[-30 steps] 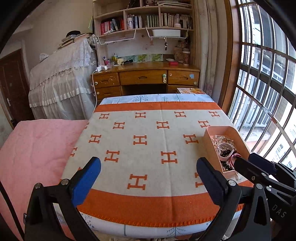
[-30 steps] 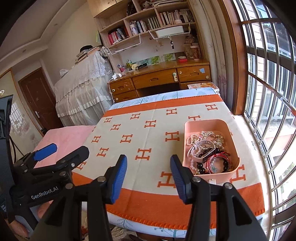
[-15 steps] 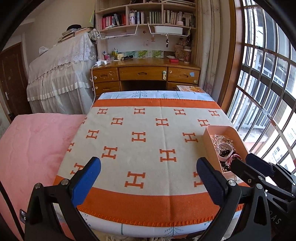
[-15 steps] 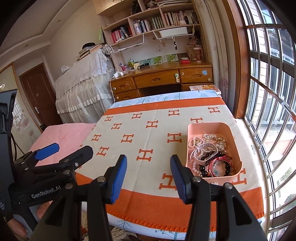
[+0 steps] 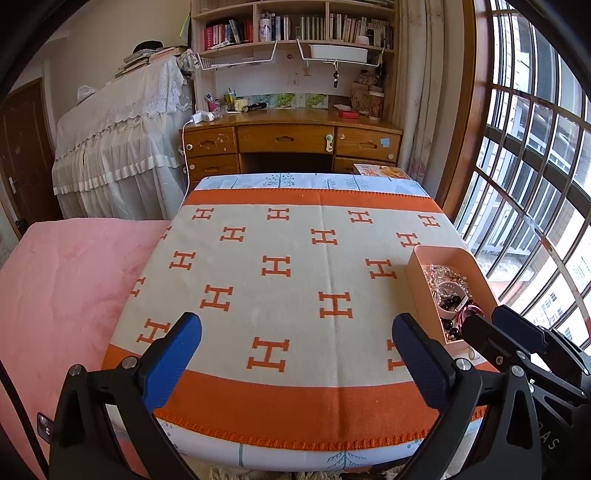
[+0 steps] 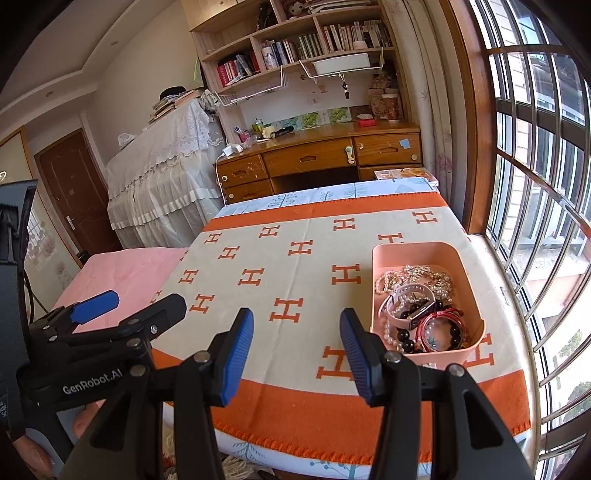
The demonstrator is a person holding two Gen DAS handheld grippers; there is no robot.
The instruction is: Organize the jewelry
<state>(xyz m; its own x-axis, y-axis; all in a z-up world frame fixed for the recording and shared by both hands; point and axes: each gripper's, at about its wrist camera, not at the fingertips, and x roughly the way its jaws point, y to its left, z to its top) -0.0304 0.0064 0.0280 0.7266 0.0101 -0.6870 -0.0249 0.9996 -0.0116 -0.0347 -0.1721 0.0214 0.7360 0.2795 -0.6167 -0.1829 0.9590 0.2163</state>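
Table [image 5: 295, 446] w/ an orange-and-cream H-print blanket [image 5: 280, 266] fills most of both views; pink bed cover [image 5: 70, 288] on its left, wooden desk [image 5: 291, 138] and bookshelf [image 5: 291, 26] behind, barred window [image 5: 535, 177] on the right. Pink box [image 6: 424, 254] sits on the blanket's right side, near the front edge, w/ the jewelry [image 6: 421, 306] piled inside: pearl strands, a white watch, red and black bead bracelets. Left gripper [image 5: 295, 354] has its jaws spread wide, nothing between, over the blanket's front-left part. Right gripper [image 6: 295, 350] is about half spread, empty too, just left of the box, not touching it.
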